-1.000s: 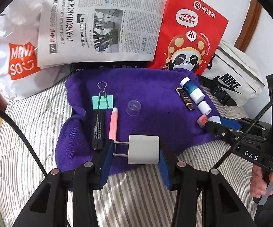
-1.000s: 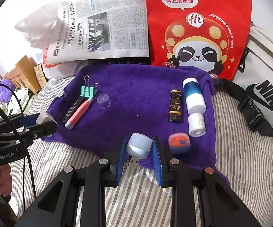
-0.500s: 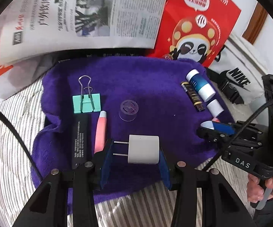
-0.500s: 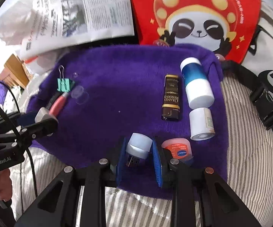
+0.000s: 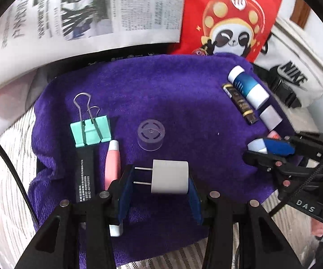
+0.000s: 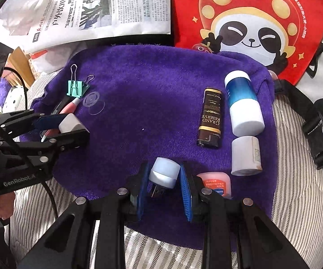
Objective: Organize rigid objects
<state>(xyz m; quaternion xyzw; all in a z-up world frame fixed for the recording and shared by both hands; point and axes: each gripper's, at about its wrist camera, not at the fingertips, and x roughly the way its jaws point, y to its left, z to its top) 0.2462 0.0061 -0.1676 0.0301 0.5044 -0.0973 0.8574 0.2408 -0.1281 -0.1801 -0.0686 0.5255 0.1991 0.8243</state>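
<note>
L tongs (image 5: 159,182): white charger plug (image 5: 170,176) pinched, lower centre, over purple towel (image 5: 172,103).
R tongs (image 6: 164,180): USB night light (image 6: 164,172) pinched, lower centre.
Risk: plug gripped by prong tips, could be twisted loose; pink pen (image 5: 112,163) may be bumped at set-down.

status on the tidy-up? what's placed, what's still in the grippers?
Placed on the purple towel: binder clip, pink pen, lighter, blue-white bottle. In hand: left gripper clamps the white plug adapter; right gripper clamps the small USB light. Left: setting both down.
</note>
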